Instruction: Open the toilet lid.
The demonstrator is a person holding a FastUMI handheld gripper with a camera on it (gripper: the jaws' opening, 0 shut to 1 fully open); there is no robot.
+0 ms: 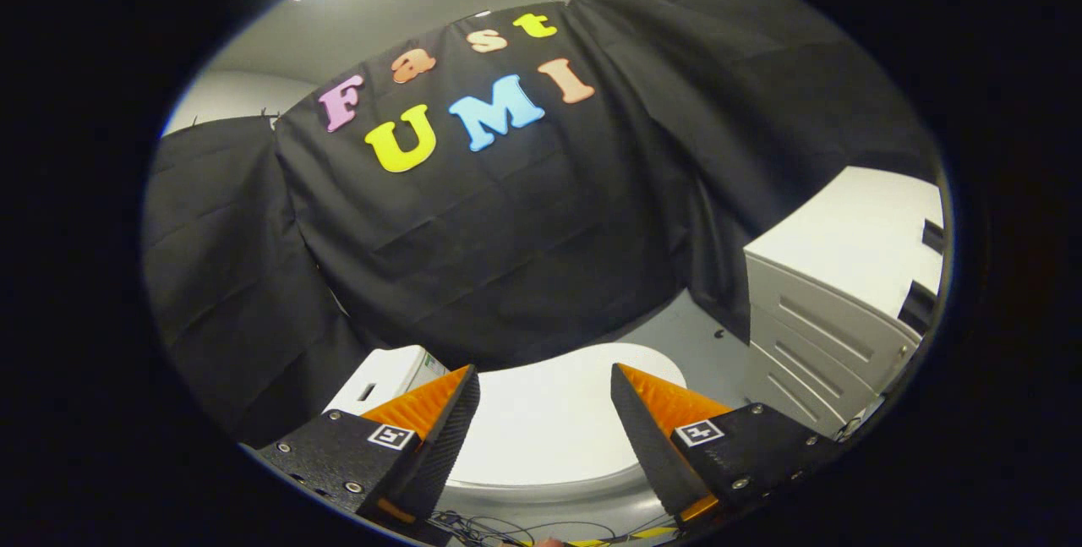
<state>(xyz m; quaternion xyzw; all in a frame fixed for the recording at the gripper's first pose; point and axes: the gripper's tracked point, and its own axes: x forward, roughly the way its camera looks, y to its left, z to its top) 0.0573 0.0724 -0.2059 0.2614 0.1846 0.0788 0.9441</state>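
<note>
The gripper [545,386] is hanging above the toilet lid [549,429] with its jaws standing wide apart (nothing is sitting between them). Both fingers [439,437] are pointing forward over the lid's near portion, one to each side of the lid's middle, neither fingertip touching the lid.

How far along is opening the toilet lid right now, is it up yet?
Nothing looks done yet: the white toilet lid still lies flat and closed, seen between the fingers and beyond them. In hand: the hand-held gripper is open, its fingers apart with nothing pressed between them, pointed over the lid. Left: reaching the lid's edge, catching it and lifting it up.
</note>
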